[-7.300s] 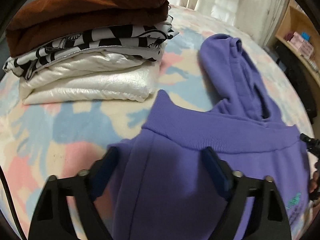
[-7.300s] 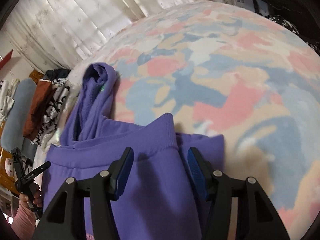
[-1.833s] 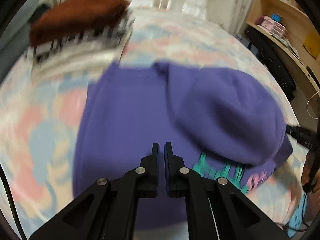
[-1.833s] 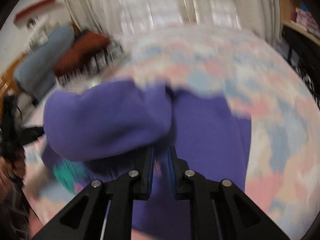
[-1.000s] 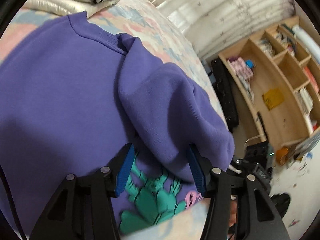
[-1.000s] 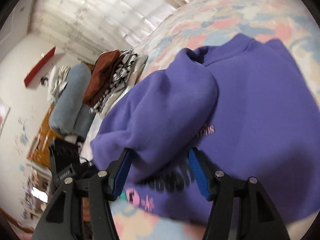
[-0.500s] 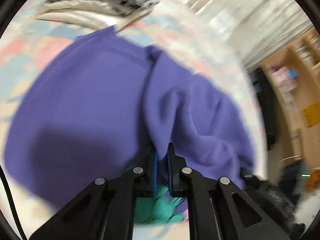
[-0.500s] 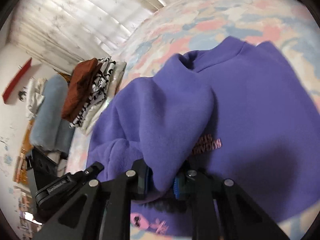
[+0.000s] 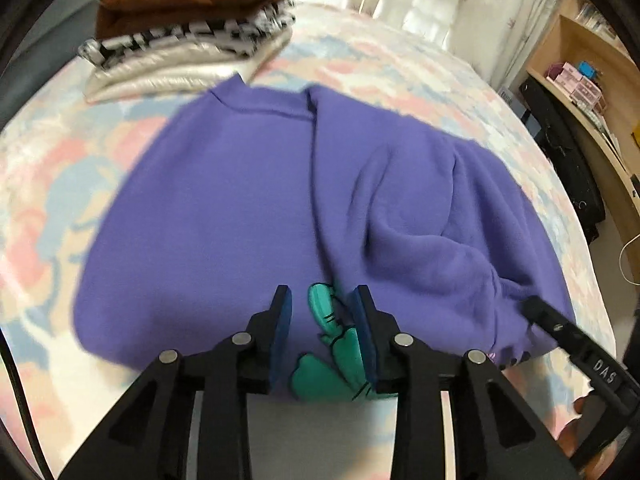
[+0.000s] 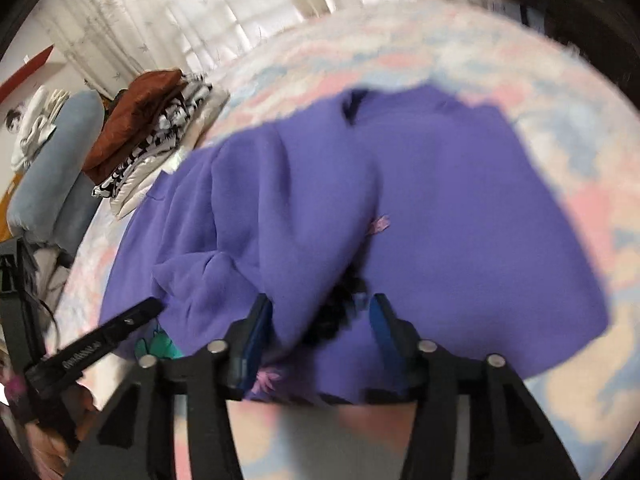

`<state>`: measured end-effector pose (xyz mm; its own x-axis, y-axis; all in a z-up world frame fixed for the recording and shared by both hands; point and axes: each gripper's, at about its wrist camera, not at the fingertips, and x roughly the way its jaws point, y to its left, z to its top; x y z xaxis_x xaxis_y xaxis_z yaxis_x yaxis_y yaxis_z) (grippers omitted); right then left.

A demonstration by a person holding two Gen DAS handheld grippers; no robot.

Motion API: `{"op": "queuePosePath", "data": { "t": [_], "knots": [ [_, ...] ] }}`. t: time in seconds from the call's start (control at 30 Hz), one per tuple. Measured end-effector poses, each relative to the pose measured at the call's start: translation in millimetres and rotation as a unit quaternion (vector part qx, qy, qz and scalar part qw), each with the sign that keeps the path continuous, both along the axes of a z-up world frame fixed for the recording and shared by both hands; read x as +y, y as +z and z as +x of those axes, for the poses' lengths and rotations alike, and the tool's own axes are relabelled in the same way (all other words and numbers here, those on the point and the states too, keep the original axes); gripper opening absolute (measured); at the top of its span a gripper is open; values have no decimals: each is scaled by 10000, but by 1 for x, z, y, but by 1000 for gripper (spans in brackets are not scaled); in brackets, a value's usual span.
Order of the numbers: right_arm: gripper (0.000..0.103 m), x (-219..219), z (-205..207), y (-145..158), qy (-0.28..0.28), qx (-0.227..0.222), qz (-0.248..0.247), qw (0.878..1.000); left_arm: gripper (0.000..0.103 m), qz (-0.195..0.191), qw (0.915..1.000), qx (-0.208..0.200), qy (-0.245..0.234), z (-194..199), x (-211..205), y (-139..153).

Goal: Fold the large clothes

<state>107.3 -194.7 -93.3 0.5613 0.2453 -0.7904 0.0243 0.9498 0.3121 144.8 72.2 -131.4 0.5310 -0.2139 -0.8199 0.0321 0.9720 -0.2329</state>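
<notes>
A purple hoodie (image 9: 248, 208) lies folded on the pastel bed cover, its hood (image 9: 432, 216) turned down over the chest, with a green print (image 9: 332, 344) showing at the near edge. It also shows in the right wrist view (image 10: 460, 208). My left gripper (image 9: 322, 308) is open just above the near edge, over the green print, holding nothing. My right gripper (image 10: 320, 320) is open at the near edge, with the hood's loose fold (image 10: 296, 240) lying between its jaws. The other gripper's tip shows in each view.
A stack of folded clothes (image 9: 188, 36), brown on top, sits at the far left of the bed; it also shows in the right wrist view (image 10: 152, 128). The patterned bed cover (image 9: 44, 184) surrounds the hoodie. Wooden shelves (image 9: 592, 92) stand to the right. Curtains are behind.
Both grippers were shut on the hood fabric half a second ago. Now both have opened and the hood lies loose on the hoodie.
</notes>
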Motion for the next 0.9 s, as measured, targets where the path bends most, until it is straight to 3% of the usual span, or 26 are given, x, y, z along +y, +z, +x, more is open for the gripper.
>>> {"op": "queuePosePath", "data": {
  "t": [0.17,0.23,0.27,0.3,0.43,0.53,0.6,0.63,0.73,0.9],
  "knots": [
    [52,-5,-22,31,-279,-825,-617,9943,29,78,9984,-561,0,-13,8,29],
    [51,-2,-19,40,-229,-1106,-582,9919,27,-96,9975,-681,-140,-6,8,38],
    [51,1,-14,42,-104,-1171,-517,9917,21,-157,9969,-738,-234,1,6,43],
    [50,4,-9,43,-22,-1185,-489,9917,19,-157,9965,-769,-301,6,0,46],
    [15,24,35,30,373,-948,-324,9943,15,-310,9935,-937,-560,36,-31,49],
    [14,30,67,13,385,-734,-310,9961,15,-250,9953,-751,-559,62,-45,32],
    [9,27,81,-3,239,-576,-498,9968,12,213,9981,-429,-379,79,-46,9],
    [0,21,85,-11,113,-534,-666,9963,6,418,9982,-227,-363,86,-46,-4],
    [0,-2,82,-24,-123,-588,-918,9940,4,155,9981,-318,-501,84,-35,-13],
    [0,-23,72,-16,19,-490,-441,9978,4,-274,9978,-216,-571,79,-19,-5]
  ]
}}
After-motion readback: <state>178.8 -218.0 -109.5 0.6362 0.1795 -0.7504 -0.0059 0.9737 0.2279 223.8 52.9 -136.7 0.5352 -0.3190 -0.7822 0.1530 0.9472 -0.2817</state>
